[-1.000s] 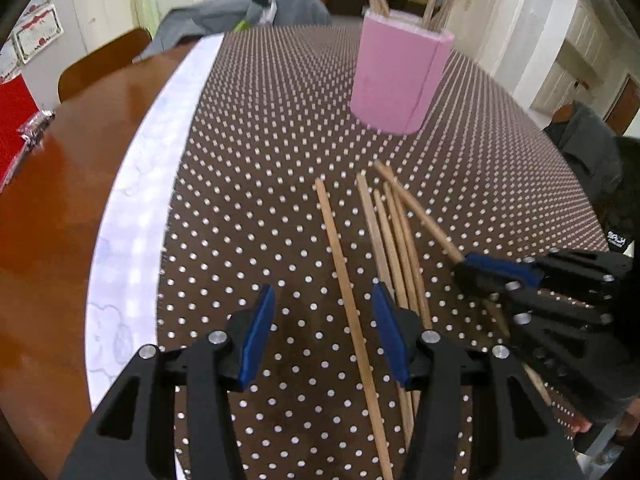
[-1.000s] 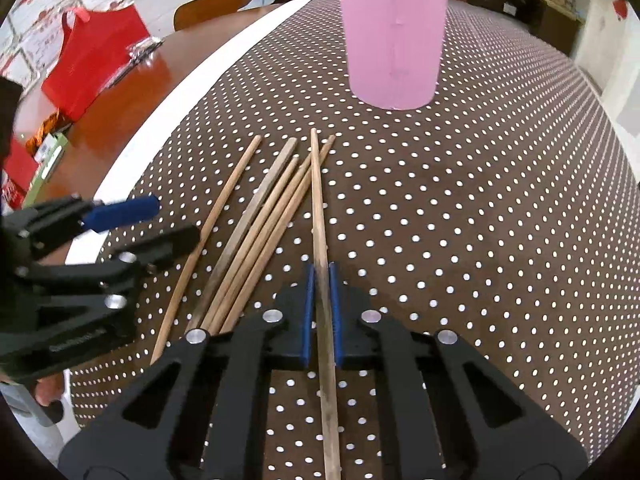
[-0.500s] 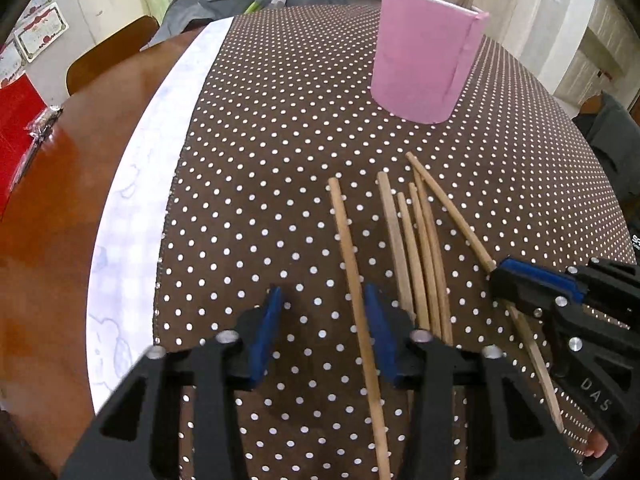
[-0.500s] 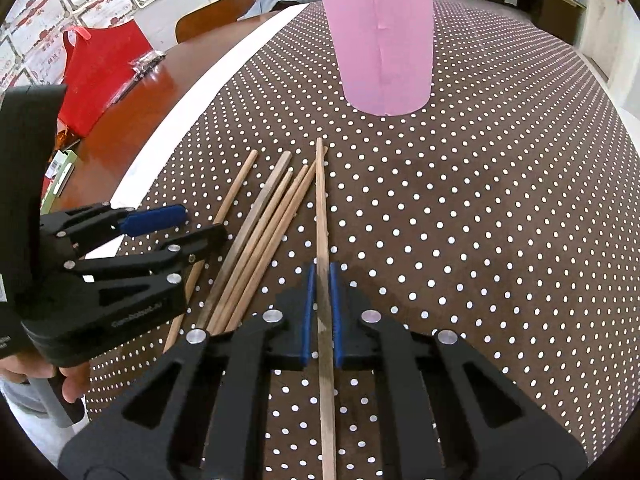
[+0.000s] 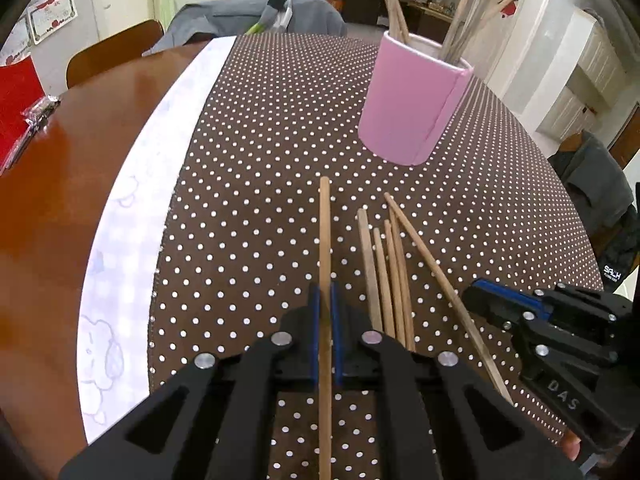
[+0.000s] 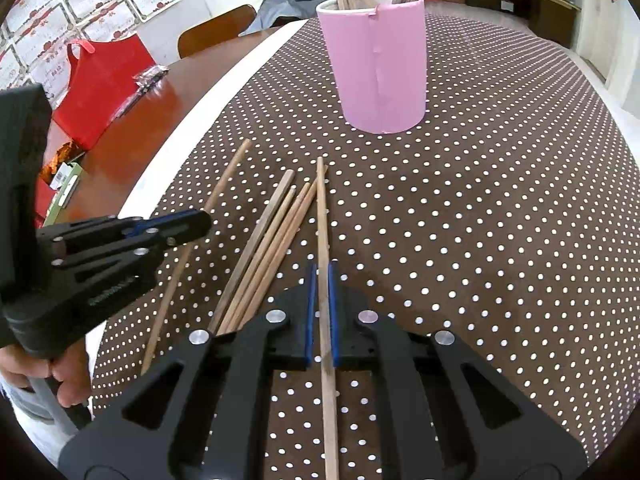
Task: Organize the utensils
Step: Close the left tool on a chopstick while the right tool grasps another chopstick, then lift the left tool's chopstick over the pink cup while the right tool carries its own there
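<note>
Wooden chopstick (image 5: 325, 240) pinched by left gripper (image 5: 325, 340), another chopstick (image 6: 322, 216) by right gripper (image 6: 322, 316) — lift level, tips first into pink holder (image 6: 380, 68).

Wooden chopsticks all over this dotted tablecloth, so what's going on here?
A person is tidying chopsticks with two handheld grippers. The left gripper is shut on one round wooden chopstick, and the right gripper is shut on another wooden chopstick. Four loose wooden chopsticks lie between them on the brown polka-dot tablecloth. Beyond stands the pink cylindrical holder, with several sticks inside.
</note>
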The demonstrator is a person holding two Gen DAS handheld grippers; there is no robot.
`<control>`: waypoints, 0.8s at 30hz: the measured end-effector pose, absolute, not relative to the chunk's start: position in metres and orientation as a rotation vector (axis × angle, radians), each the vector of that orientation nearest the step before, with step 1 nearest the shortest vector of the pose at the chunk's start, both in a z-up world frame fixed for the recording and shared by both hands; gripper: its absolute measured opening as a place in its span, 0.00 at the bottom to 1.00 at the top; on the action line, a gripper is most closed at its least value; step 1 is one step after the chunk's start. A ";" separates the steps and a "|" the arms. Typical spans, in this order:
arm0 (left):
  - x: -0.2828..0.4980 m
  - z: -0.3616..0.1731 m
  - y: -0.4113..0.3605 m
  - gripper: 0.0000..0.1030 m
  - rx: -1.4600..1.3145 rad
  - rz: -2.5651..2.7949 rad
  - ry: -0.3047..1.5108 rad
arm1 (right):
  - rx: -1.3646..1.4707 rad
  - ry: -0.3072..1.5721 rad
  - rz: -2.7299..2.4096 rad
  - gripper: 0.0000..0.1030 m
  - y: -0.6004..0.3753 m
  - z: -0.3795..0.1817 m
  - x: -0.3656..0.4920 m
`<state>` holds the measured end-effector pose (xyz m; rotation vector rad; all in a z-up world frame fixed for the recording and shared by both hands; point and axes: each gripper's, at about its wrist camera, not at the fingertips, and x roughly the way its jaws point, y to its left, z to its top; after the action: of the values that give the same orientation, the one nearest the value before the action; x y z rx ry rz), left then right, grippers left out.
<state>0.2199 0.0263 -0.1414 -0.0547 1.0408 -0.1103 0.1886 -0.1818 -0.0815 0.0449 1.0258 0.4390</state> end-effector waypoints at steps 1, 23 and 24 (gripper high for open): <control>0.220 -0.141 0.027 0.06 -0.056 -0.112 1.040 | 0.047 1.034 0.446 0.06 -0.182 -0.082 0.189; 0.223 -0.143 0.026 0.06 -0.059 -0.128 1.044 | -0.010 1.088 0.414 0.07 -0.153 -0.099 0.221; 0.223 -0.140 0.025 0.06 -0.064 -0.132 1.034 | 0.002 1.081 0.419 0.07 -0.155 -0.098 0.220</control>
<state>0.2226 0.0253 -0.1399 -0.0640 1.0336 -0.1325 0.2202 -0.1552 -0.0983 0.0024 1.0806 0.4188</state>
